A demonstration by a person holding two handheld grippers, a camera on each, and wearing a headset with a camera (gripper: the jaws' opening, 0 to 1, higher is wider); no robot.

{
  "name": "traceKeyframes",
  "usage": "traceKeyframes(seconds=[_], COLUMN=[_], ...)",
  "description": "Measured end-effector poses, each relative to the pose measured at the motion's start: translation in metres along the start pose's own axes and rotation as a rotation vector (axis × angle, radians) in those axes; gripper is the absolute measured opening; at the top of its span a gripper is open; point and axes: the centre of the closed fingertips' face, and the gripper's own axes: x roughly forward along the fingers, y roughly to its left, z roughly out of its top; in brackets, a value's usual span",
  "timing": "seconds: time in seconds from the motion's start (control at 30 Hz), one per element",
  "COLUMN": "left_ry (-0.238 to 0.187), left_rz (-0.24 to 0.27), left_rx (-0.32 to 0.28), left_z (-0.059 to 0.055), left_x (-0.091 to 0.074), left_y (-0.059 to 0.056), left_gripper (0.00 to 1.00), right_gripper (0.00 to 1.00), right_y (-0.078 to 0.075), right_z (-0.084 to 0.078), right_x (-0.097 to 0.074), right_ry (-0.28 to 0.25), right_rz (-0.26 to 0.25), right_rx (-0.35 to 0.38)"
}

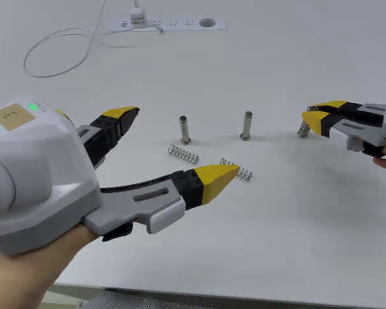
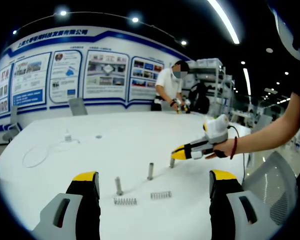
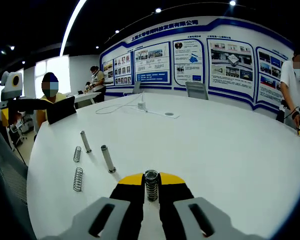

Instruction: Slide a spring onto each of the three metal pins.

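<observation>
1. White surface [image 1: 296, 244]: parts clustered mid-bench, reachable by both grippers.
2. Left gripper [image 1: 174, 145]: released, jaws spread wide, empty. Hovering just short of loose spring A [image 1: 183, 154] and loose spring B [image 1: 237, 168], probably staged for the next pick.
3. Right gripper [image 1: 311, 116]: clenched on third spring [image 3: 151, 186], held upright at the rightmost pin spot, probably to seat it.
4. Left pin [image 1: 184, 129], middle pin [image 1: 247, 125]: upright, bare.
5. Third pin's shaft masked by coil and jaw tips; seating depth unclear.
</observation>
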Motion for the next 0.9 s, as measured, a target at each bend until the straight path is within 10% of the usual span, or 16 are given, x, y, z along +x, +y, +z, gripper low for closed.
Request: traceKeyframes(seconds=[0.9], left_ry=[-0.006], left_rz=[0.005], left_rx=[0.0], left_z=[0.001], left_x=[-0.002], left_y=[0.001], left_gripper=[0.93], right_gripper=[0.22], right_y=[0.004], right_z=[0.005], right_x=[-0.005], right_ry=[0.004], right_rz=[0.011], right_rx=[-0.038])
